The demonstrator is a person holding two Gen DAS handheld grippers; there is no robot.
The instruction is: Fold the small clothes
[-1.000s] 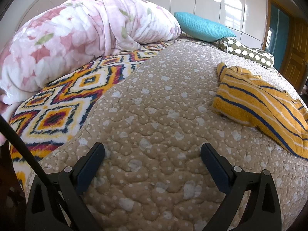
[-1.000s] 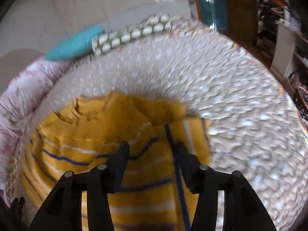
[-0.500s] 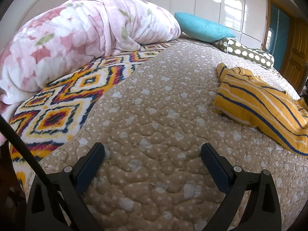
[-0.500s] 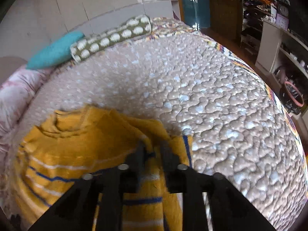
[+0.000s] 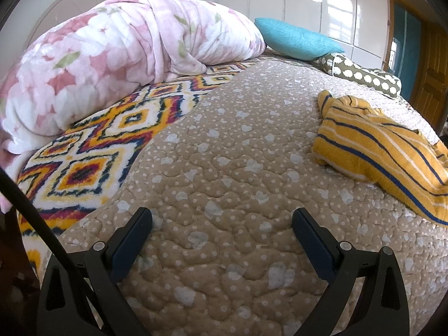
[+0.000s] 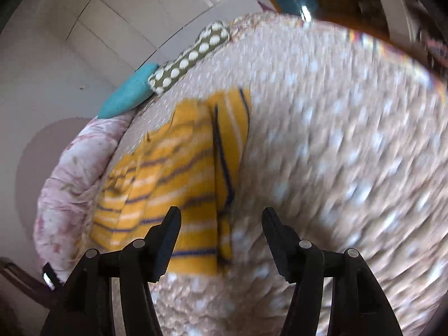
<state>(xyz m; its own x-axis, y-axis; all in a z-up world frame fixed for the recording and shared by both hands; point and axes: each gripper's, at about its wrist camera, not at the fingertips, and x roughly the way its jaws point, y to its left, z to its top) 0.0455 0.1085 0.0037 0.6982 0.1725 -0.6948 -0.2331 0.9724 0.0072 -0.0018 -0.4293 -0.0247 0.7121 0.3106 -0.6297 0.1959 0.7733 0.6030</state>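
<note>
A small yellow knitted top with blue and white stripes (image 5: 383, 151) lies partly folded on the beige quilted bedspread (image 5: 224, 168), at the right of the left wrist view. My left gripper (image 5: 221, 224) is open and empty, low over the quilt, well left of the top. In the blurred right wrist view the top (image 6: 179, 184) lies ahead and left, one edge folded over. My right gripper (image 6: 221, 226) is open and empty, above the top's near edge.
A pink floral duvet (image 5: 112, 64) is bundled at the back left on a zigzag-patterned blanket (image 5: 106, 151). A turquoise pillow (image 5: 296, 39) and a green dotted bolster (image 5: 364, 75) lie at the head of the bed. Wardrobe doors stand behind.
My right gripper was shut on the top's edge half a second ago; it has let go, opened, and pulled back and tilted. The top lies more bunched. The left gripper has not moved.
</note>
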